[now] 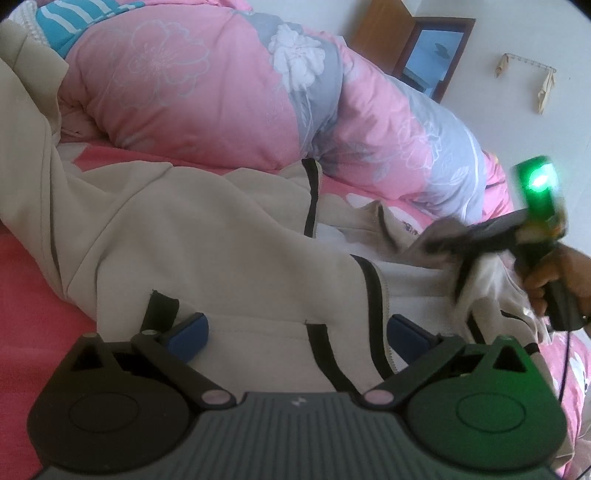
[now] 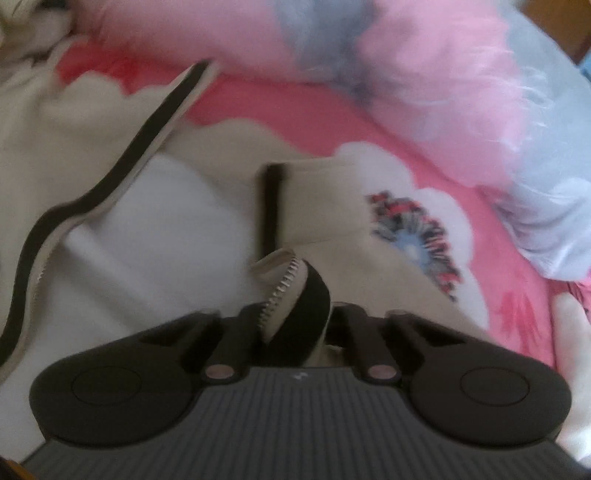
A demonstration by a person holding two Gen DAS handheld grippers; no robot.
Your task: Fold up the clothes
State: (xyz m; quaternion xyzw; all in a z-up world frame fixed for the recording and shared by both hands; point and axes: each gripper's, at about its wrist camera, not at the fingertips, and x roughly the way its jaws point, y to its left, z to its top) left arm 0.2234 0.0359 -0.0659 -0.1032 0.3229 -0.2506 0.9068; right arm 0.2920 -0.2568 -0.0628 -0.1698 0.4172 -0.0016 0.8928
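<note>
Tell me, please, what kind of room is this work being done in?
Most likely a bedroom at home. The beige jacket lies on a bed with a pink flowered sheet, a bulky pink and grey quilt is bunched behind it, and a wooden door stands against a white wall.

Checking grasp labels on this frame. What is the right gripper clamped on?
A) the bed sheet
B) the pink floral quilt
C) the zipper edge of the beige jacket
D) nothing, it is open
C: in the right wrist view the right gripper is shut on the black-trimmed zipper edge of the beige jacket.
</note>
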